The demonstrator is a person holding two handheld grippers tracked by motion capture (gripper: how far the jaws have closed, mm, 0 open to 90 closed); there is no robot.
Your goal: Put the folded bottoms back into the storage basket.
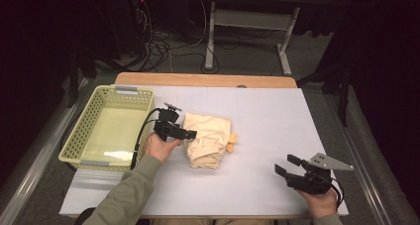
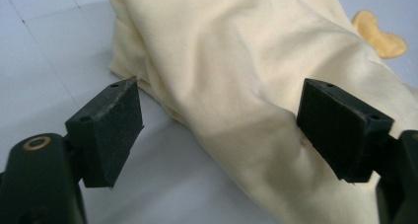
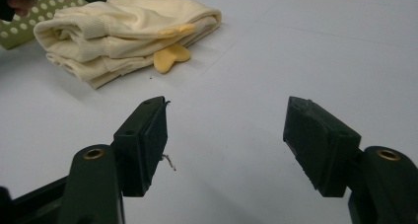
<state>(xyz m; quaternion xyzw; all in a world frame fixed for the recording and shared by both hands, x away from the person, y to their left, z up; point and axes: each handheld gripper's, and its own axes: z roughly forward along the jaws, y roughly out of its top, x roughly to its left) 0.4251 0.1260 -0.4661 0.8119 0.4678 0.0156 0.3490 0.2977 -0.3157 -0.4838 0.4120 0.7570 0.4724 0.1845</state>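
A folded cream garment (image 1: 208, 136) lies on the white table cover (image 1: 267, 121), with a small yellow tab (image 1: 231, 140) sticking out on its right side. My left gripper (image 1: 189, 134) is at the garment's left edge. In the left gripper view the jaws of my left gripper (image 2: 222, 130) stand wide, the cream garment (image 2: 236, 71) bulges between them, and the pads do not squeeze it. My right gripper (image 1: 286, 164) rests open near the front right of the table, away from the cloth. In the right gripper view, nothing lies between the jaws of my right gripper (image 3: 224, 135), and the garment (image 3: 123, 21) is far off.
A pale green perforated basket (image 1: 79, 131) stands at the table's left side, just behind my left hand. A wooden strip (image 1: 203, 80) runs along the far edge. Cables and desk legs are on the floor beyond.
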